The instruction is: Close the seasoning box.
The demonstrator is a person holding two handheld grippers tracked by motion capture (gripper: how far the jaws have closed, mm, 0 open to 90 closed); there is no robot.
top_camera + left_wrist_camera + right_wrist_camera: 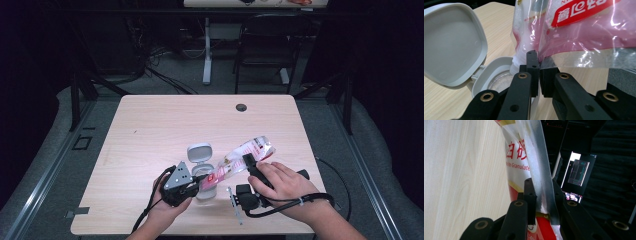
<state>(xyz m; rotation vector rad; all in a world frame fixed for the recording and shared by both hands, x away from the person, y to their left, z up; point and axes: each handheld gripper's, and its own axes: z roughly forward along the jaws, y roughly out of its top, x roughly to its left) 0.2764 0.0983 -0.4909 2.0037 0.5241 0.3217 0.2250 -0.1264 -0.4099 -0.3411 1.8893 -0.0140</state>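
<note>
In the high view, a sugar bag [240, 160] slants over an open grey container [204, 172] on the worktop [165, 125], between the left gripper [196, 181] and right gripper [248, 161]. In the left gripper view, the jaws pinch the bag's lower corner above the container. In the right gripper view, the jaws clamp the bag's upper edge.

The far half of the table [200, 120] is lying open — a gripper could be passing there freely, with a small dark grommet hole [241, 107] sitting near the far edge. Toward the near middle, room is tightening: the grey container [206, 186] is standing with its hinged lid [199, 152] flipped up, and the plastic bag [245, 152] is slanting above it — blocking passage between the left gripper [192, 184] and right gripper [248, 165].
</note>
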